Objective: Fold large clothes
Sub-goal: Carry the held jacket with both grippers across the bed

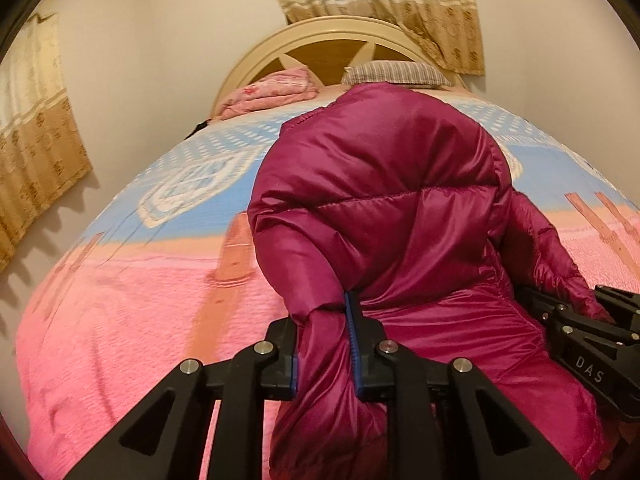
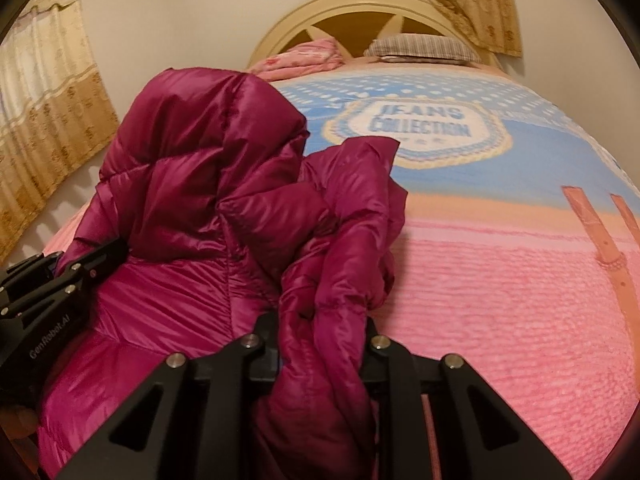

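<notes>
— What have you got hold of?

— My left gripper point(image 1: 324, 344) is pinched down on a fold of the magenta puffer jacket point(image 1: 384, 208); the blue pads point(image 1: 353, 336) bite into the shiny fabric, jaws nearly together. My right gripper point(image 2: 320, 344) is clamped the same way on another bunch of the jacket point(image 2: 208, 168), with cloth spilling over both jaws.

— Where does the jacket lie?

— Near the foot edge of the bed point(image 1: 120, 320), close to me. Part of it is bunched up between my two grippers, the rest slumps on the pink end of the bedspread point(image 2: 500, 300).

— How much room around it?

— Plenty. In the right wrist view the bedspread is bare from the jacket to the bed's right edge, and beyond it up to the blue patch with the "JEANS COLLECTION" badge point(image 2: 420, 124). In the left wrist view the pink stretch runs clear to the left edge.

— And the head end?

— A folded pink blanket point(image 1: 272, 92) and a striped pillow point(image 1: 396, 72) sit against the headboard point(image 1: 320, 36), well apart from the jacket. Curtains point(image 1: 36, 160) hang past the left edge.
</notes>
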